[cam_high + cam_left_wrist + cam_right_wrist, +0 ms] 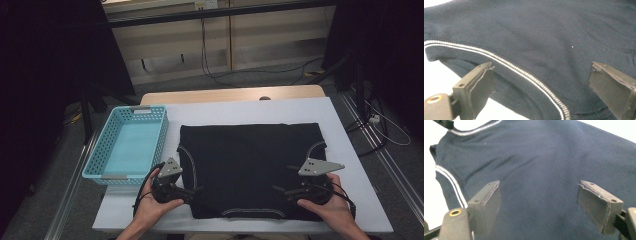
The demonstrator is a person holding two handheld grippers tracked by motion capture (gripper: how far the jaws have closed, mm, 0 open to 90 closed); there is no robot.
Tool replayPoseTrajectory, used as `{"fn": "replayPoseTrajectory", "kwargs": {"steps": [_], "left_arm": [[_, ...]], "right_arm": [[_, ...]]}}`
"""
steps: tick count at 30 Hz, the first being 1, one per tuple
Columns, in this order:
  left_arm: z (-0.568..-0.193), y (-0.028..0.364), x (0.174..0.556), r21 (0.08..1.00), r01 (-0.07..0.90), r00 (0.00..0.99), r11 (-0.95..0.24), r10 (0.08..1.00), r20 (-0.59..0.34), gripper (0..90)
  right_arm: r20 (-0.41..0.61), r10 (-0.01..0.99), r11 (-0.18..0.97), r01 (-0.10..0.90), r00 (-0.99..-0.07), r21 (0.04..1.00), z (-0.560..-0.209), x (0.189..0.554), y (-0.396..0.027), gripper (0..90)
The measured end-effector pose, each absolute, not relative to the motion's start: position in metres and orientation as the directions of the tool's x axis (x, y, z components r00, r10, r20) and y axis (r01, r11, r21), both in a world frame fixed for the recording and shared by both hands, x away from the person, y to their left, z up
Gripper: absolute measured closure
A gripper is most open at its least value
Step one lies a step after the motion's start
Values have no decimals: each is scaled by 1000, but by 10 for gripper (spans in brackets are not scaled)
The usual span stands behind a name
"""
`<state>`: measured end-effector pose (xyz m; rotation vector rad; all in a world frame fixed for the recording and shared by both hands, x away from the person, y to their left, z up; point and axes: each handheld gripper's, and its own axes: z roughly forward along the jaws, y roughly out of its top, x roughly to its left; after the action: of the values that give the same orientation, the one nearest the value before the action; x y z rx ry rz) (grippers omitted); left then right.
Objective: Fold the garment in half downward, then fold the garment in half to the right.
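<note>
**Both grippers open over a dark knitted vest laid flat on the table**

A dark navy sleeveless knitted vest (250,167) lies spread flat on the white table (350,130), its neck opening at the near edge, toward the person. Pale striped trim (524,73) runs along its armholes and neckline.

The left gripper (192,189) sits at the vest's near left corner, beside the left armhole, held in the left hand (152,205). In the left gripper view its jaws stand wide apart above the ribbed, striped edge of the knit, with fabric below them but nothing pinched: released.

The right gripper (280,190) is at the near right side of the vest, held in the right hand (327,207). In the right gripper view its jaws are likewise spread over the plain knit, pressing on nothing; a striped armhole edge (449,180) curves off to one side.

A turquoise plastic basket (97,155) stands on the table just left of the vest, close to the left hand.
</note>
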<state>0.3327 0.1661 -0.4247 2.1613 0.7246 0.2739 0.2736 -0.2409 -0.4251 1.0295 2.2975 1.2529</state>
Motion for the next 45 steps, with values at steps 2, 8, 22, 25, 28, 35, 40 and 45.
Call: {"fn": "replayPoseTrajectory", "kwargs": {"steps": [2,8,22,25,28,35,40,45], "left_arm": [[-425,167,333,770,396,822,-500,566,-55,67],[-424,170,332,781,397,814,-482,578,-58,66],[-421,171,349,790,436,758,-432,649,-63,69],[-414,167,355,807,420,744,-416,667,-44,83],[-411,162,363,810,422,737,-408,675,-44,82],[-408,155,387,820,435,713,-371,698,-62,92],[-407,148,402,808,452,701,-378,711,-60,90],[-412,138,418,794,450,701,-409,712,-30,88]], "right_arm": [[54,732,338,431,-679,837,-425,275,-236,197],[42,742,324,412,-669,852,-423,278,-225,211],[45,668,380,392,-743,838,-428,282,-191,211],[46,657,393,394,-753,831,-430,282,-186,210],[44,651,397,389,-758,831,-429,284,-181,212],[41,614,428,376,-788,822,-429,294,-157,229],[32,582,458,360,-813,813,-431,291,-149,246],[31,587,461,365,-809,808,-432,289,-151,266]]}}
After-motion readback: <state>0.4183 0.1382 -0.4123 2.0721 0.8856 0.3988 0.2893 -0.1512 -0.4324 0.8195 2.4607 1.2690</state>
